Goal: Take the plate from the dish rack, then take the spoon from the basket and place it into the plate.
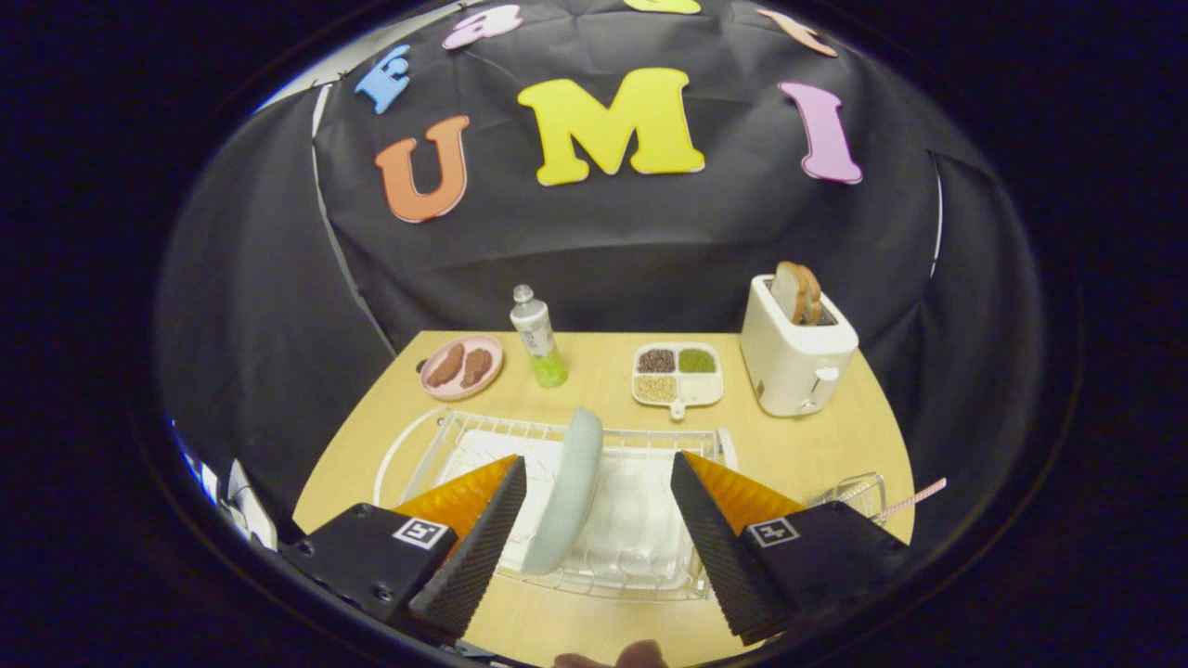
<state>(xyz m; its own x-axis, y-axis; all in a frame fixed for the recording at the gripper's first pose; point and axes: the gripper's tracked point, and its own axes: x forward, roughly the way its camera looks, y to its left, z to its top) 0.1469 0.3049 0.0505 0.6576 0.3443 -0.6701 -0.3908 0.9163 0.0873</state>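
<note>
On the wooden table (817,445) sat a white wire dish rack (640,547), close in front of the gripper (599,482). A pale plate (566,492) stood on its edge in the rack, leaning a little. The gripper's two fingers were spread wide apart and held nothing. The plate stood between them, nearer to the left finger (483,538) than to the right finger (715,538). It was hard to tell if the left finger touched the plate or was just beside it.

To the right of the rack, past the right finger, was a small wire basket (858,492). A thin pink handle (914,499) stuck out of it toward the edge of the table. It may have been the spoon, but it was too small to be sure.

Beyond the rack, at the back of the table, were more things. A pink dish (462,366) with two brown pieces of food sat on the left. Next to it stood a small bottle (536,336) with green at the bottom. In the middle was a white tray (677,374) with small boxes of beans and grains. On the right stood a white toaster (796,357) with two slices of bread (798,292) sticking up from the top.
</note>
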